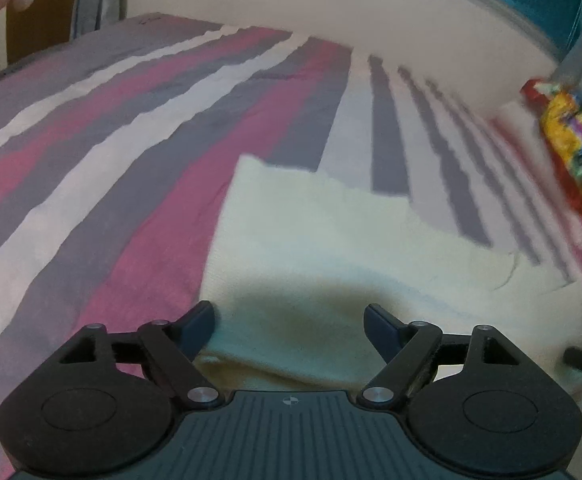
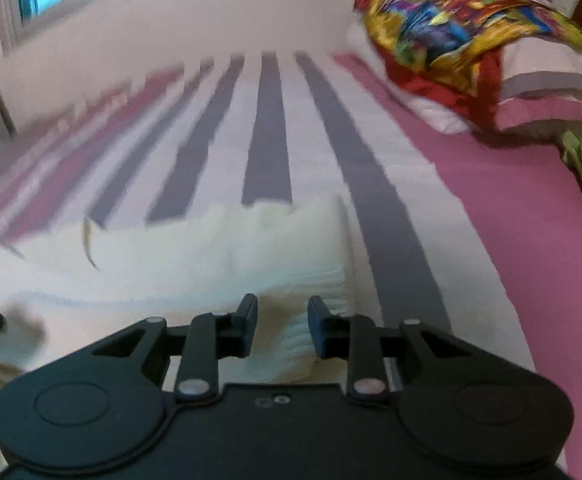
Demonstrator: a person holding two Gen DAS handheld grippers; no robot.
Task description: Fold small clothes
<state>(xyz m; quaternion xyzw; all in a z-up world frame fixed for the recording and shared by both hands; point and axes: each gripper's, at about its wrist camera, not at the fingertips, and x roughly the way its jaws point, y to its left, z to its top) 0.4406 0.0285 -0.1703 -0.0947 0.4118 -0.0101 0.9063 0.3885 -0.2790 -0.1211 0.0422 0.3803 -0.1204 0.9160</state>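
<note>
Cream cloth (image 2: 195, 248) directly under right gripper (image 2: 282, 322), long axis crosswise. Right jaws part-open, empty; left gripper (image 1: 289, 320) wide open, equally near.

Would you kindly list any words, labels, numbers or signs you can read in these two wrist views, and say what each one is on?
No readable text in either view.
The left gripper body bears only a small round crosshair mark, not lettering.
The multicoloured cloth shows a printed pattern, too blurred to tell if it holds any words.
The cream garment and striped bedsheet carry no writing.
</note>
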